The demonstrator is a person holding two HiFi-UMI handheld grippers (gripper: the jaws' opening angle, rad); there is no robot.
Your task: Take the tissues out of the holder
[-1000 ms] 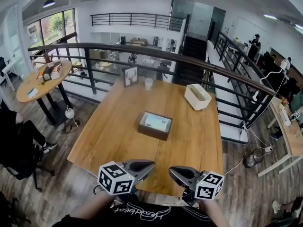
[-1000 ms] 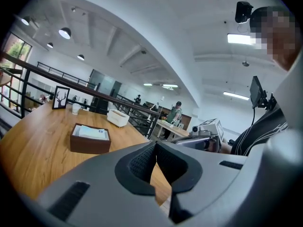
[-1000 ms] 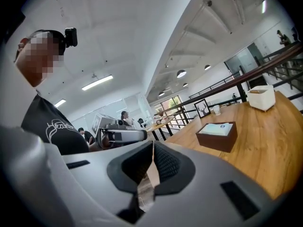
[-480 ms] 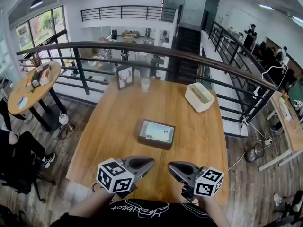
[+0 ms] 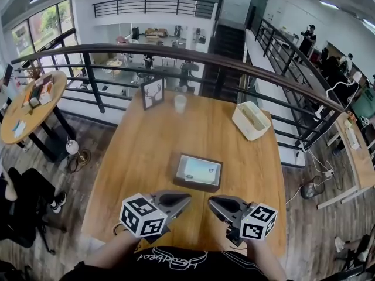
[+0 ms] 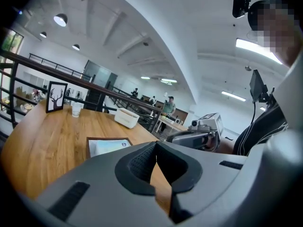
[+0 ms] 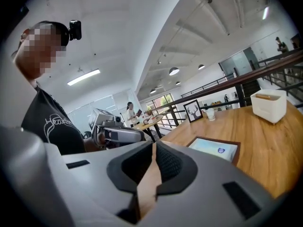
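Both grippers are clenched and empty: the left gripper (image 5: 187, 198) and the right gripper (image 5: 211, 201) each have their jaw tips pressed together with nothing between them, and neither touches any object. They are held side by side, near each other, with their tips over the near part of the large rectangular light-brown wooden table (image 5: 140, 151), pointing across it toward the far side. The table surface between the gripper tips and the holder is bare wood. The far and right edges of the table run close to the dark metal railing with a rounded handrail (image 5: 246, 75); the left edge borders open plank floor. The white rectangular open-topped box (image 5: 246, 129) sits near the far right corner, close to the right edge and well apart from the holder. The dark brown rectangular wooden tissue holder (image 5: 196, 185) lies flat near the middle of the table, slightly right of centre and ahead of the gripper tips. It stands clear of every table edge, with bare wood on all four sides. Inside it lies the flat pale blue-white pack of tissues (image 5: 200, 170), top face exposed and bordered all round by the holder's rim. The black upright picture frame showing a deer's head (image 5: 152, 93) stands at the far edge, left of centre. The small translucent white cup (image 5: 180, 103) stands just beside the frame on its right, apart from it.
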